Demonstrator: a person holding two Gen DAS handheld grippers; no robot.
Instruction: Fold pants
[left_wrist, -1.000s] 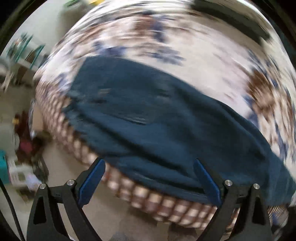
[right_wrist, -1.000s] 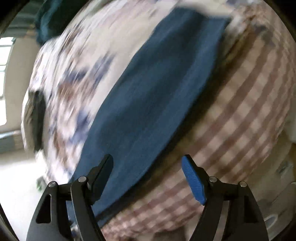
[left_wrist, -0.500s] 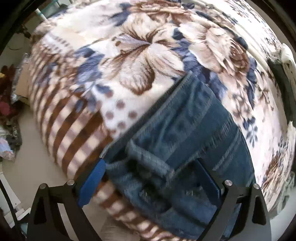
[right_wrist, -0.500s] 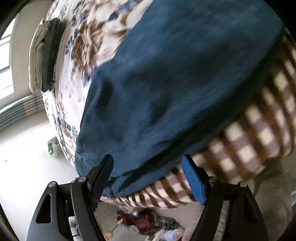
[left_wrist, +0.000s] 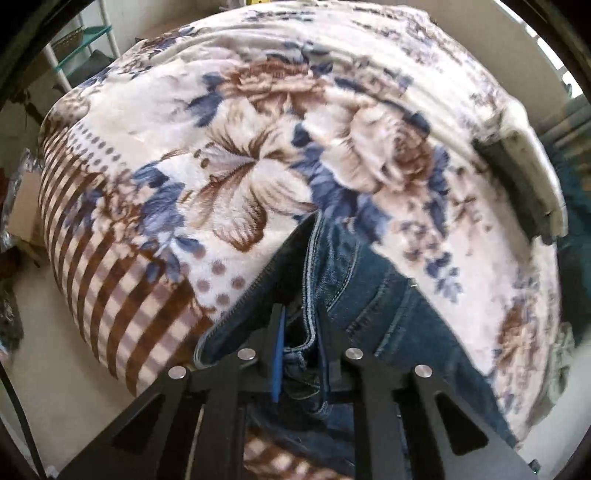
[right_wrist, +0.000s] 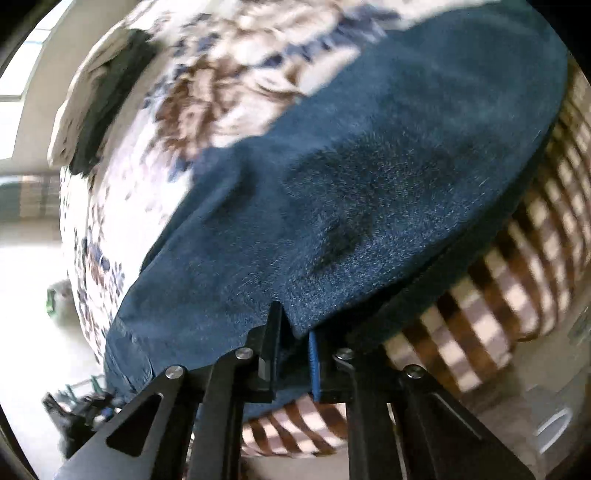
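Seemingly, two hand-held grippers, left (left_wrist: 300, 345) and right (right_wrist: 293, 343), each clamp one pair of jeans (left_wrist: 373, 302) on one blanket (left_wrist: 229, 155).

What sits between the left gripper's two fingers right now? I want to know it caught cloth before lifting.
In the left wrist view, the left gripper is closing with the jeans waistband edge bunched between its fingers, over the floral blanket.

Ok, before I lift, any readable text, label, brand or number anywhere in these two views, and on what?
None readable: no tag, print or number shows on the jeans, the floral blanket or either gripper.
The clutter on the floor is too blurred to tell whether it carries any text.
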